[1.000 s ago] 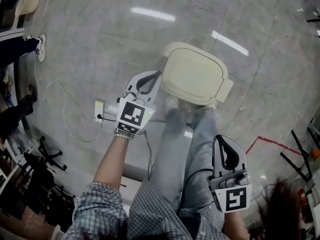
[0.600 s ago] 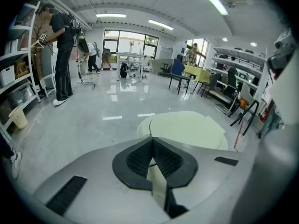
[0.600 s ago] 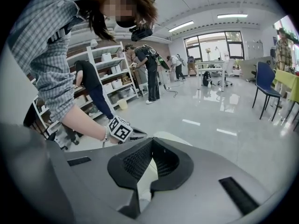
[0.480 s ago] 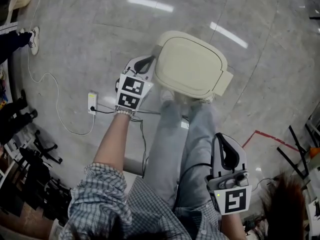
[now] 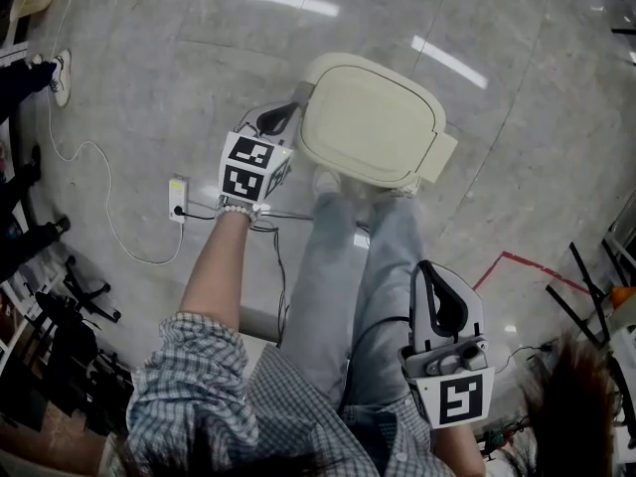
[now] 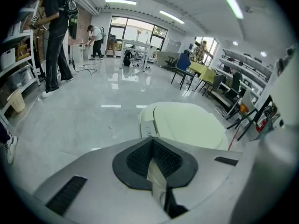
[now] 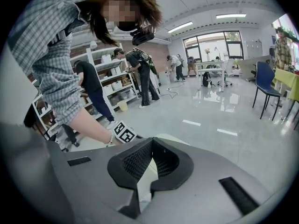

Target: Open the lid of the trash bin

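A cream trash bin (image 5: 373, 122) stands on the grey floor with its lid down, just beyond the person's feet. My left gripper (image 5: 288, 112) is at the bin's left edge, with its tips right beside the lid rim; I cannot tell whether they touch. Its jaws are shut with nothing between them. In the left gripper view the bin (image 6: 187, 125) lies just past the left gripper (image 6: 153, 141). My right gripper (image 5: 427, 268) hangs low beside the person's right leg, far from the bin, also shut and empty. The right gripper (image 7: 152, 141) looks toward the person's left arm.
A white power strip (image 5: 178, 197) with a trailing cable lies on the floor left of the bin. The person's jeans-clad legs (image 5: 368, 276) stand between the grippers. Red floor tape (image 5: 517, 259) and black chair frames (image 5: 591, 311) are at the right. Shelves and other people stand at the left.
My left gripper has moved forward and closed in on the bin's left edge. The right gripper has stayed by the leg. The bin's lid is still down.
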`<control>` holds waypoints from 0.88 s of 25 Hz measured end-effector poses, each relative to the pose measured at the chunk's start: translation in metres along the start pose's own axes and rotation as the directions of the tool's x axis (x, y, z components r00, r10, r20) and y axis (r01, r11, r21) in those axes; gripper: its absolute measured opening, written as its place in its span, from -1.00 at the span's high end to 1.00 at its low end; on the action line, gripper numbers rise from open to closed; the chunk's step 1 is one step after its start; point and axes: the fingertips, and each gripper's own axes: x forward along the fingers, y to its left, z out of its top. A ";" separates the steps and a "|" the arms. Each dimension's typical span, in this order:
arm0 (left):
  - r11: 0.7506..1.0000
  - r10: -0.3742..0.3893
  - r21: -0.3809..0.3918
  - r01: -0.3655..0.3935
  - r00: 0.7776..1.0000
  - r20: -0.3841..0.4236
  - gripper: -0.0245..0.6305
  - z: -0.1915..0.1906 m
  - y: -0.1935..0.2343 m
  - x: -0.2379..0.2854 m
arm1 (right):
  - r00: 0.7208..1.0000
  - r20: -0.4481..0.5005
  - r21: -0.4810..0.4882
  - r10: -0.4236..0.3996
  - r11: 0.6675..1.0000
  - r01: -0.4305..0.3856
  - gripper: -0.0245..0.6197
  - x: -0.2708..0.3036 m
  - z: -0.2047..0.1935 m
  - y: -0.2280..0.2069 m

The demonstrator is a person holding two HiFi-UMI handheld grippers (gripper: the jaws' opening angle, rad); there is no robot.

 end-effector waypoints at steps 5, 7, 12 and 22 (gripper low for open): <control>1.000 -0.020 -0.005 0.019 0.999 -0.029 0.91 -0.002 0.001 0.002 | 1.000 0.001 0.002 0.006 1.000 -0.006 0.87 -0.002 0.001 0.006; 1.000 -0.021 -0.017 0.021 0.999 -0.030 0.91 -0.002 0.001 0.002 | 1.000 0.004 0.000 0.007 1.000 -0.007 0.87 -0.003 0.002 0.007; 1.000 -0.013 -0.026 0.012 1.000 -0.028 0.91 0.000 0.000 0.003 | 1.000 0.007 -0.004 0.007 1.000 -0.007 0.87 -0.006 0.003 0.006; 0.999 -0.019 0.050 0.020 0.999 -0.028 0.91 0.006 -0.012 -0.007 | 1.000 -0.003 -0.004 -0.019 1.000 0.019 0.87 -0.015 -0.004 0.000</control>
